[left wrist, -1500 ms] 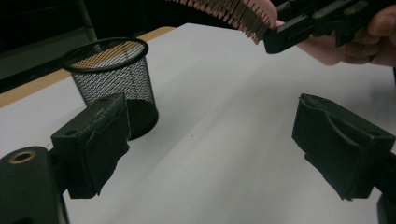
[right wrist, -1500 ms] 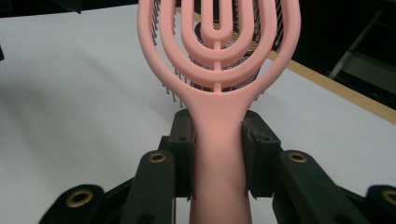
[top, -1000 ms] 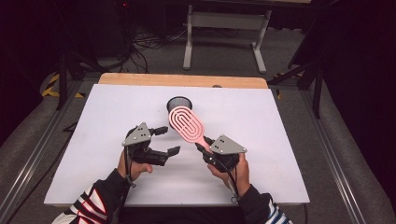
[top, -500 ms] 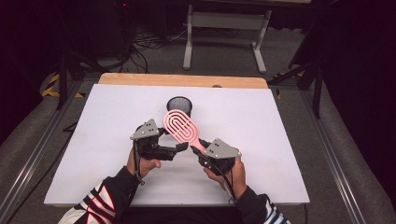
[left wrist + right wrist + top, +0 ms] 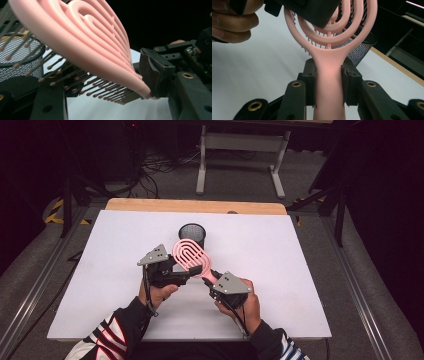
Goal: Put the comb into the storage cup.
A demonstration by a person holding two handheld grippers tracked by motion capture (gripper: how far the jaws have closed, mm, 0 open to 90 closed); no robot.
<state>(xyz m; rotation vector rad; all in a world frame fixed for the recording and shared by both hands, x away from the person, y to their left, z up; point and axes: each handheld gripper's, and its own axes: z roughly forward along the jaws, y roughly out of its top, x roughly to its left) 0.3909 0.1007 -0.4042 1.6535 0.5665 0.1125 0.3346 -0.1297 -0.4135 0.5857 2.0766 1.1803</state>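
Your right claw [image 5: 212,276] clamps the pink hairbrush [image 5: 190,256] by its handle above the tabletop [image 5: 310,270]. Your left claw [image 5: 186,271] has just been closing around the brush head, one pad at its rim. Judged a handover: next, seat that grip before the right lets go.

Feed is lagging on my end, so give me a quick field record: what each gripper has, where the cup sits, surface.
right gripper: shut on the handle of the pink vented plastic hairbrush
left gripper: fingers have just been closing around the brush head; one pad touches its edge, grip unconfirmed
black wire-mesh cup: upright, just beyond the brush head
surface: white table
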